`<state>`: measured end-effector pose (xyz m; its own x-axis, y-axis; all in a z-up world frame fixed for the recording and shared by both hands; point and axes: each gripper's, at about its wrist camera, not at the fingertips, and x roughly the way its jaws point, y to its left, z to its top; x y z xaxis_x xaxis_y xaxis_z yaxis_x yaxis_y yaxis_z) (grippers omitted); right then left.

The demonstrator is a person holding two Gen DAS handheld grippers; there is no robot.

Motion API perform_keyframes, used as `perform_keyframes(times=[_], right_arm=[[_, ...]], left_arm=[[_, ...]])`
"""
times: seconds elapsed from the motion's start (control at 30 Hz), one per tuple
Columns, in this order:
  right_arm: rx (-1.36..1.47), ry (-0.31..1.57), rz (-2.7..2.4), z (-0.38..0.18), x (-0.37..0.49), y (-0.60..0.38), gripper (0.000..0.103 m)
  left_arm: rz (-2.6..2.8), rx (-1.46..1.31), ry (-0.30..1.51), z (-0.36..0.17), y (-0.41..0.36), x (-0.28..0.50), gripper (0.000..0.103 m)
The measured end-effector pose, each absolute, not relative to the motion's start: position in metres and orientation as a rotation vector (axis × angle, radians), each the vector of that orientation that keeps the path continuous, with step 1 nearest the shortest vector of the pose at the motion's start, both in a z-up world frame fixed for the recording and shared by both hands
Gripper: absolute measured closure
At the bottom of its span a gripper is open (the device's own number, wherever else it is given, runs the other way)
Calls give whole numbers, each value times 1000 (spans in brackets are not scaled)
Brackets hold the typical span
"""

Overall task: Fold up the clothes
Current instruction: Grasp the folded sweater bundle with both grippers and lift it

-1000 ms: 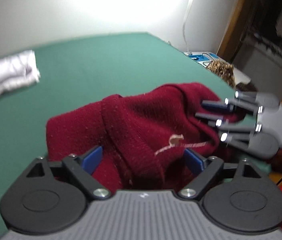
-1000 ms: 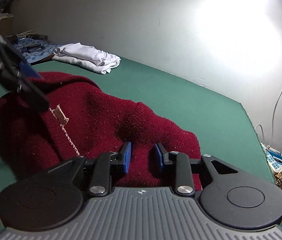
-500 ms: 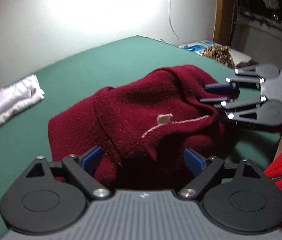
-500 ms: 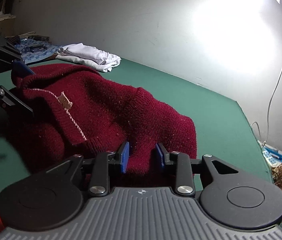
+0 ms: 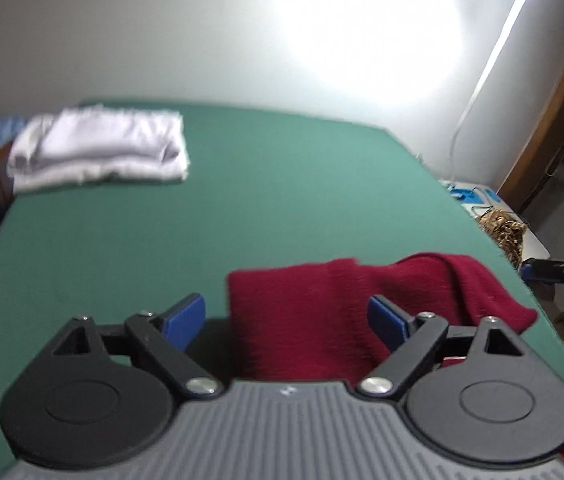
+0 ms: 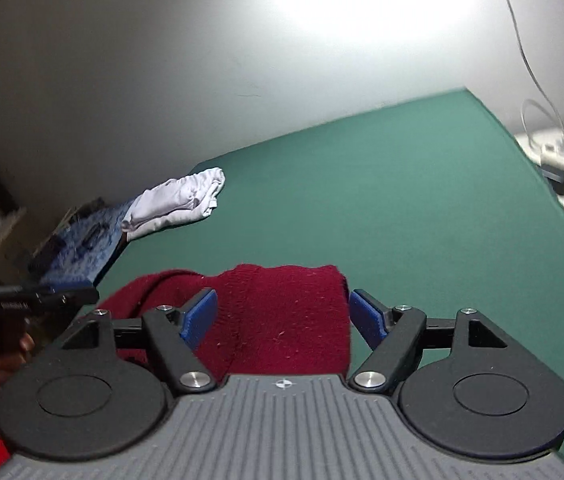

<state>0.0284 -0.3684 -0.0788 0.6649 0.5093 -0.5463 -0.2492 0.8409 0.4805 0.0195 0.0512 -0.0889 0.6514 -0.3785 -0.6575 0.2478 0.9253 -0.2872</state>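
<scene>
Your left gripper hangs with its jaws spread wide and nothing between the blue pads, the maroon sweater lying bunched on the green table just ahead of them and toward the right finger. Your right gripper is likewise wide apart and empty, the same sweater filling the gap below its jaws. Far beyond both, off to the left, a folded white garment rests near the table's back edge.
</scene>
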Motion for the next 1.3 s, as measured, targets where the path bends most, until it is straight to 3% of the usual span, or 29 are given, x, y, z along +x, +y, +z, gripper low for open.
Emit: perform_keyframes(times=[0.17,0.53,0.9,1.17,1.3], right_arm=[[633,904,409,-113,66,-406,27],[642,1083,653,-153,93,-372,27],[654,1088,766,-161,110,-360,25],[564,1037,768,-156,104,-346,25],[515,1011,736,-153,98,-339,38]], left_arm=[[-389,-271,899,-120,64,55,15],[-452,-387,952,-134,74,63,14],[-546,-564,1041,-157,70,72,14],[-518,-524,1007,-152,55,54,14],[-457,-460,982,-146,35,48,14]])
